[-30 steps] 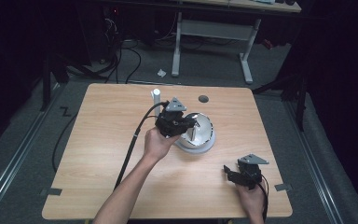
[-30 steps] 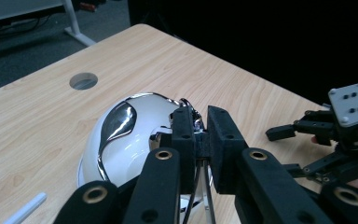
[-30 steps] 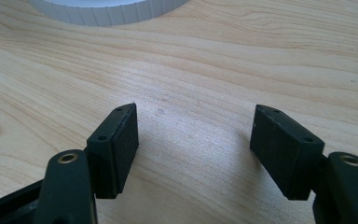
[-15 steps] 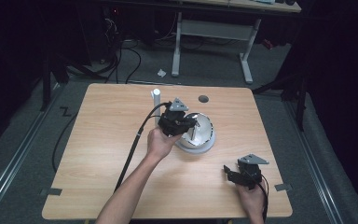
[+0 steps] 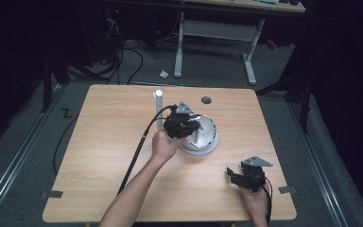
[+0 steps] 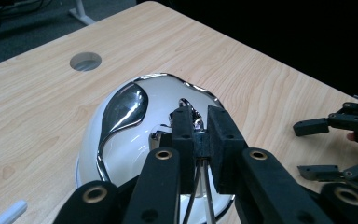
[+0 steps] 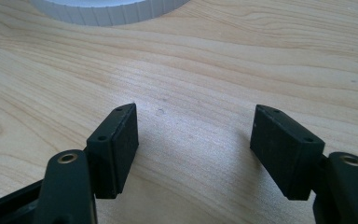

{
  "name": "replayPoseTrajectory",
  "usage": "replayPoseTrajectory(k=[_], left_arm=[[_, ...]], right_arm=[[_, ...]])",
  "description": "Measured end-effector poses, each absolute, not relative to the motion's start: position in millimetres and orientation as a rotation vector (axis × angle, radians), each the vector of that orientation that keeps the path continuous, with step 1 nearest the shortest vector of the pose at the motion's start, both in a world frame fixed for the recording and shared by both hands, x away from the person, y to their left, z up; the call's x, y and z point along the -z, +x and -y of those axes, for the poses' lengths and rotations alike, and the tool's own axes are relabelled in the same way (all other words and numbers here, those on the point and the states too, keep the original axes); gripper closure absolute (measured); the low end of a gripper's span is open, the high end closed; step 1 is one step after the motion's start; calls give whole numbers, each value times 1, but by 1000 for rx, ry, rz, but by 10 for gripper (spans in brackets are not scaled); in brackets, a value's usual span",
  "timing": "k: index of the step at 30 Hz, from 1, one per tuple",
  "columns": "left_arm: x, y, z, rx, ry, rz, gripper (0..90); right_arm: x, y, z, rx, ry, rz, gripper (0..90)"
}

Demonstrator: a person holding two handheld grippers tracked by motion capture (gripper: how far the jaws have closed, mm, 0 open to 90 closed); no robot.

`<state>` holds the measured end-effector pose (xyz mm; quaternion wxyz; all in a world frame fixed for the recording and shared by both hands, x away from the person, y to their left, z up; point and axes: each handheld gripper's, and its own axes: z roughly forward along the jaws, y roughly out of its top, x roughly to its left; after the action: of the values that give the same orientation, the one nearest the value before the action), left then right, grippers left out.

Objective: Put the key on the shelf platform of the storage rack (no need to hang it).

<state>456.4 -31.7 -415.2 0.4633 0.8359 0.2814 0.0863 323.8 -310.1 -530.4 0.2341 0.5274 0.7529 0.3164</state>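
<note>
A shiny bowl [image 5: 207, 127] on a white ribbed base sits near the table's middle; its mirror-like inside [image 6: 121, 109] shows in the left gripper view. My left gripper [image 5: 193, 129] reaches over the bowl's left rim and points down into it. It [image 6: 200, 133] is shut on a thin metal wire utensil [image 6: 196, 184], whose lower end lies among the reflections in the bowl. My right gripper [image 5: 234, 176] rests near the front right of the table, open, with only bare wood between its jaws [image 7: 193, 140]. It also appears open at the right of the left gripper view [image 6: 324, 147].
A white cylinder [image 5: 159, 105] stands upright just left of the bowl. A round cable hole [image 5: 206, 100] is cut in the tabletop behind the bowl. The left gripper's black cable [image 5: 137, 151] trails across the table toward the front. The bowl's white base [image 7: 112, 9] lies ahead of the right gripper.
My left gripper has shifted a little to the right and lower, further over the bowl. The right gripper has kept still.
</note>
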Motion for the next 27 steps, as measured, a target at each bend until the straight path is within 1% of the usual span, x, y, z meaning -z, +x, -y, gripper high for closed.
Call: replayPoseTrajectory(k=[15,16,21,27], left_arm=[[438,472,39,-194,2052,-748,823],[441,474,42,-174,2046,-756,823],[441,476,46,-204,2055,-754,822],[445,480,49,-199,2040,-778,821]], right_arm=[[530,324,310,-869,1448,-2066,325],[531,324,310,-870,1449,-2065,325],[530,324,310,-868,1449,-2066,325],[530,324,310,-869,1451,-2065,325]])
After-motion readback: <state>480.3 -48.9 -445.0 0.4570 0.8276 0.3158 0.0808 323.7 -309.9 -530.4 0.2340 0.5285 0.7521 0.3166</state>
